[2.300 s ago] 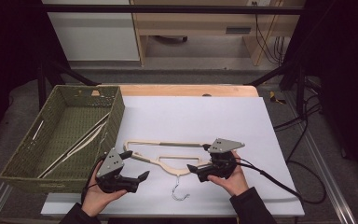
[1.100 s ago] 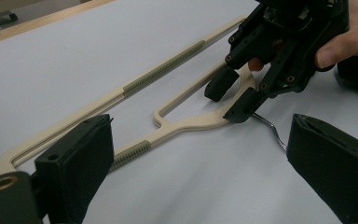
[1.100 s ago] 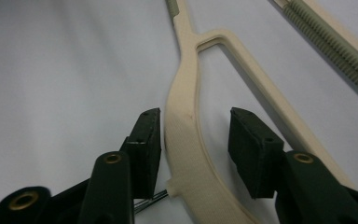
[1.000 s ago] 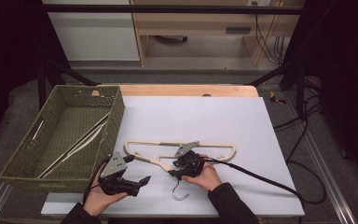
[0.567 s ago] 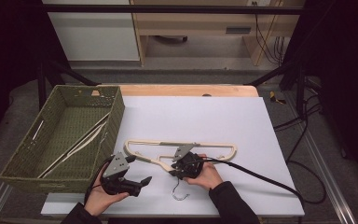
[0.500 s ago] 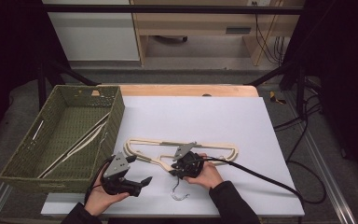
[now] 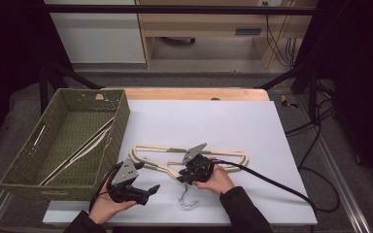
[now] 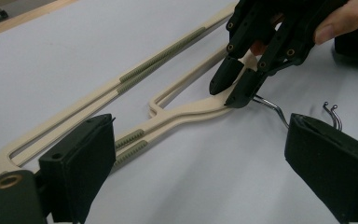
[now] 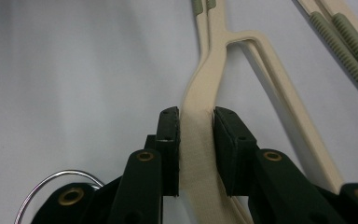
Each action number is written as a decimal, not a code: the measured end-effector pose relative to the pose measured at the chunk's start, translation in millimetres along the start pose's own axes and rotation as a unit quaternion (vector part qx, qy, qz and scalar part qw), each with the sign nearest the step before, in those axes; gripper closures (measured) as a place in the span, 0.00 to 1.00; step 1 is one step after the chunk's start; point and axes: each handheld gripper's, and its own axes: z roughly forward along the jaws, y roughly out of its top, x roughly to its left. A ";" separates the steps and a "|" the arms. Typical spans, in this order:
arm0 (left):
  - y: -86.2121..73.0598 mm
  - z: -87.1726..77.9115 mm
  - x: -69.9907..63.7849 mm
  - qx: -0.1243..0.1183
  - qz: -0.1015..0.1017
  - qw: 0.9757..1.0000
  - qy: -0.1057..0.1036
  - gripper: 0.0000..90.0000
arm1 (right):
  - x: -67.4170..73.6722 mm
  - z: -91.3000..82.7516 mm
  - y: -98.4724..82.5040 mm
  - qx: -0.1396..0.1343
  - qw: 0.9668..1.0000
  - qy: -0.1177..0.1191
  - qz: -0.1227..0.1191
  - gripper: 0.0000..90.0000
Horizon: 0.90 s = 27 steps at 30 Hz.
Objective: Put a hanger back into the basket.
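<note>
The right gripper (image 9: 196, 154) is clamping the cream hanger (image 7: 175, 154) at its neck, the jaws having just been closing on it. The hanger is lying flat on the counter (image 7: 233, 121), near the front edge, right of the green basket (image 7: 63, 141). The left gripper (image 8: 200, 177) is resting nearby, gaping wide, holding nothing.

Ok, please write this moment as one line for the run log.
right tongs: shut on hangers at the neck | left tongs: open, holding nothing | hangers: flat on table | basket: at left
</note>
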 end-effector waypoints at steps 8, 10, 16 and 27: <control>-1.0 1.1 -0.2 0.002 0.000 1.000 0.000 0.10 | -0.9 -2.4 1.1 -0.001 1.000 0.005 -0.002 0.80; -1.3 1.9 -0.4 0.005 0.002 1.000 -0.002 0.10 | -0.8 -2.4 1.1 0.000 1.000 0.005 0.000 0.80; -2.0 3.0 -1.0 0.009 0.004 1.000 -0.004 0.10 | -0.6 2.6 -0.9 0.008 1.000 -0.001 0.000 0.80; -3.0 5.0 -1.2 0.011 0.006 1.000 -0.003 0.10 | 0.2 -3.0 1.9 -0.005 1.000 0.007 0.013 0.81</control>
